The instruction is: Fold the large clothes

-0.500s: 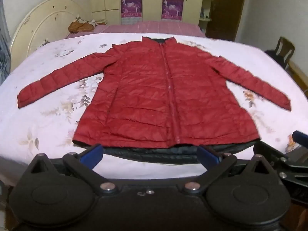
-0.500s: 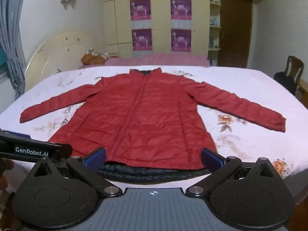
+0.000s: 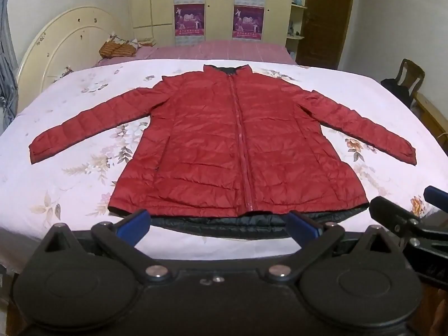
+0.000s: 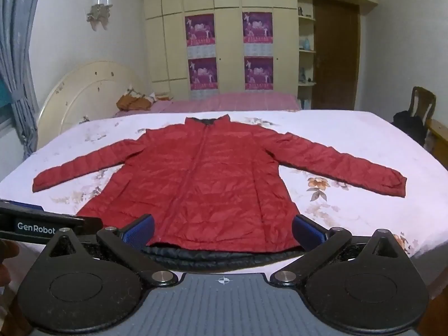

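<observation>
The red down jacket point(image 3: 238, 145) lies flat ahead, collar far, hem nearest both the left gripper point(image 3: 218, 224) and right gripper point(image 4: 224, 231), fingers spread wide, holding nothing.

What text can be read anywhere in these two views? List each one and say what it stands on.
"GenRobot": white lettering on the side of the left hand-held gripper, seen at the left edge of the right wrist view.
Wardrobe posters: print too small and blurred to read.
Red jacket: no readable label.

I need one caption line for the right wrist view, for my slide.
Open right gripper facing a red jacket spread flat, sleeves out, on a floral bed sheet.
</observation>
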